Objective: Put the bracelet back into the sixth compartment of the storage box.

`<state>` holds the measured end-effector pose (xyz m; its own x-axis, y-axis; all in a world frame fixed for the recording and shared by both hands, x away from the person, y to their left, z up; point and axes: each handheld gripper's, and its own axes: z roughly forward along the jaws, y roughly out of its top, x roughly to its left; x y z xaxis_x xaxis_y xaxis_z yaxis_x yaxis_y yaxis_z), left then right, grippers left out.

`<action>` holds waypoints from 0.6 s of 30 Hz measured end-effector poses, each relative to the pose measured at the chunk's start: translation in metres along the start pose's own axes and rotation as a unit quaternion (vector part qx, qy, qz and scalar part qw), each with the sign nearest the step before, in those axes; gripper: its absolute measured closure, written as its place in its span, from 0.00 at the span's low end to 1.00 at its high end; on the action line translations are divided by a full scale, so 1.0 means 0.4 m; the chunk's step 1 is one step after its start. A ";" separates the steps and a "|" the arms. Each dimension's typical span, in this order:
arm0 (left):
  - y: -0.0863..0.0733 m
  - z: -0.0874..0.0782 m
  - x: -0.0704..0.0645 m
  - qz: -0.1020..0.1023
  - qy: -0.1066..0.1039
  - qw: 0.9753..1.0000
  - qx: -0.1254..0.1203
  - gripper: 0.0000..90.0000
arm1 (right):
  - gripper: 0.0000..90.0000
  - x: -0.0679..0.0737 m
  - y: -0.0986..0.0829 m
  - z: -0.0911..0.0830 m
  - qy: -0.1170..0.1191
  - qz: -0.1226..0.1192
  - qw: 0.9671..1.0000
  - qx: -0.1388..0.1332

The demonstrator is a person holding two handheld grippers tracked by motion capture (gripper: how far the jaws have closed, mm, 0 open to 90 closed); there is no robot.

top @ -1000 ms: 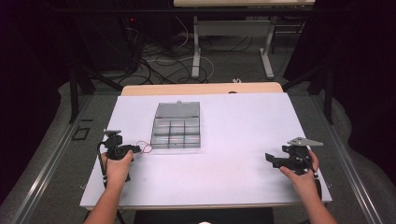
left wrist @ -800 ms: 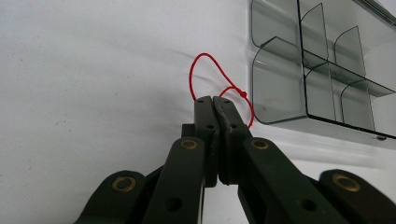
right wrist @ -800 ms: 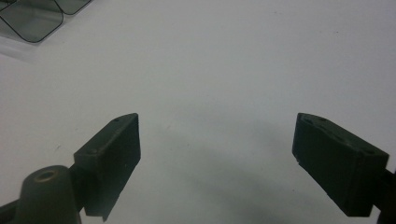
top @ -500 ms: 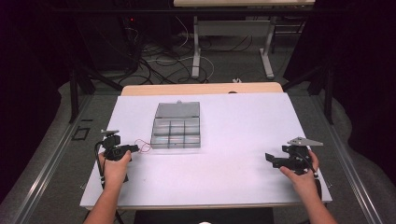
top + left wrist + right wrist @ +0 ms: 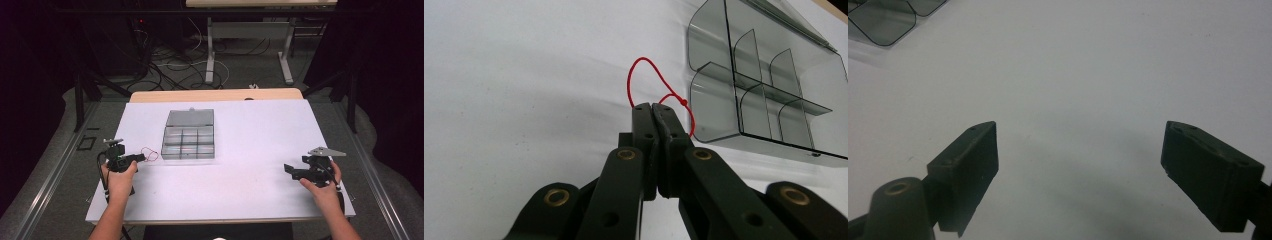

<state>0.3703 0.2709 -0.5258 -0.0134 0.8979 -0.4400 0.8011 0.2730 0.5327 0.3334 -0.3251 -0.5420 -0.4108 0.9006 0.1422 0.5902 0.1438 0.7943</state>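
1. The left tongs point(image 5: 141, 157) sit near the bench's point(image 5: 250, 130) left edge, held in the person's left hand point(image 5: 119, 181), their jaws pressed together on a loop of red string point(image 5: 647, 80).
2. In the left gripper view the string arcs up from the jaw tips above the white surface, with a small knot point(image 5: 683, 102) at its right side, just beside the near corner of the clear compartment box point(image 5: 769, 95).
3. The box point(image 5: 189, 135) lies at the middle of the bench with its lid open toward the far side.
4. The right tongs point(image 5: 288, 170) rest near the bench's right edge in the right hand point(image 5: 320, 189), jaws spread wide with nothing between them, well apart from the box.
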 end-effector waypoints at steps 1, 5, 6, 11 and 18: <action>-0.001 0.000 -0.003 -0.010 -0.007 1.000 -0.003 1.00 | 0.17 0.000 0.000 0.000 0.001 0.001 1.000 -0.001; 0.000 -0.007 -0.003 -0.003 -0.005 1.000 -0.007 1.00 | 0.17 0.000 0.000 0.000 0.001 0.001 1.000 -0.001; 0.001 -0.011 -0.002 0.005 0.001 1.000 -0.003 1.00 | 0.17 0.000 0.000 0.000 0.000 0.001 1.000 -0.001; 0.000 -0.017 -0.008 -0.004 -0.005 1.000 -0.011 1.00 | 0.17 0.000 0.000 0.000 0.000 0.001 1.000 -0.001; -0.001 -0.030 -0.010 0.012 -0.005 1.000 -0.015 1.00 | 0.17 0.001 0.000 -0.001 0.001 0.003 1.000 -0.003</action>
<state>0.3631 0.2713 -0.5155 0.0108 0.9007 -0.4343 0.7829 0.2626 0.5640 0.3332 -0.3250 -0.5417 -0.4084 0.9006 0.1486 0.5892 0.1357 0.7965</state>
